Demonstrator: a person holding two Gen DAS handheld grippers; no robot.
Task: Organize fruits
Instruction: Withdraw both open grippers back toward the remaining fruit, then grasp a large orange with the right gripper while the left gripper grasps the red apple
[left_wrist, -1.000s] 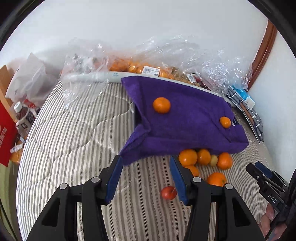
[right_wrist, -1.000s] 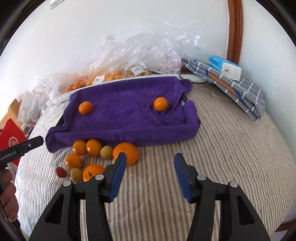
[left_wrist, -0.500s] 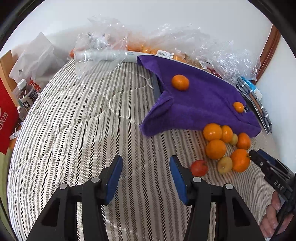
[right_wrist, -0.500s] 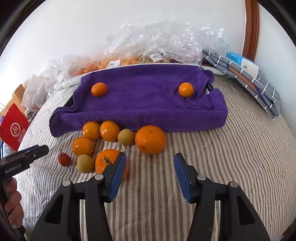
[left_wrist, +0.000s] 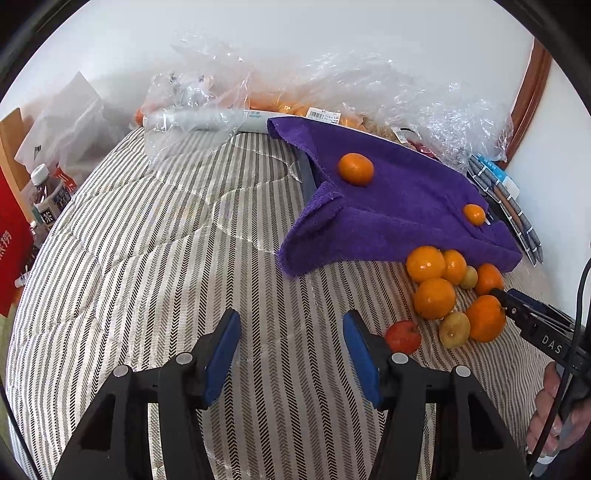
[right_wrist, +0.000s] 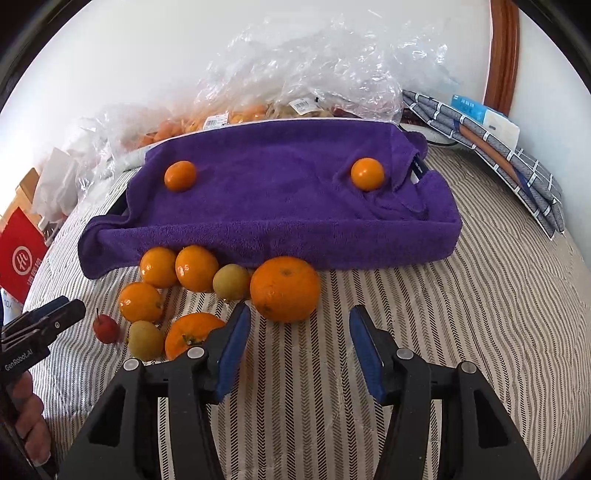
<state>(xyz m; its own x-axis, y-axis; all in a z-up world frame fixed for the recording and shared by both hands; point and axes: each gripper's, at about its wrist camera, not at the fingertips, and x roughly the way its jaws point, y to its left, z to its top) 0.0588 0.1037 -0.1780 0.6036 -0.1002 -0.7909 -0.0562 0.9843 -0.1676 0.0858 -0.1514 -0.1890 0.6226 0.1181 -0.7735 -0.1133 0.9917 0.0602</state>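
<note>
left hand-held gripper (left_wrist: 290, 341): jaws opening, nothing held
right hand-held gripper (right_wrist: 298, 338): released, empty
risk: big orange (right_wrist: 285, 289) beside towel (right_wrist: 269, 199) could be nudged, rolled away

Striped quilted bedcover (left_wrist: 155, 258) underneath. Crumpled clear plastic bags (right_wrist: 314, 70) along the far edge; folded checked cloth (right_wrist: 498, 151) at the far right corner; red bag (right_wrist: 20, 258) and bottle (left_wrist: 46, 199) off the left edge.

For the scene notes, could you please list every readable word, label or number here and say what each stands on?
"DAS": right gripper.
"GenRobot.AI": left gripper.
"茶": bottle label.
Red bag: white round logo, characters blurred.
Price stickers on plastic bags: barcodes, too small.
Blue-and-white pack: blurred.
</note>
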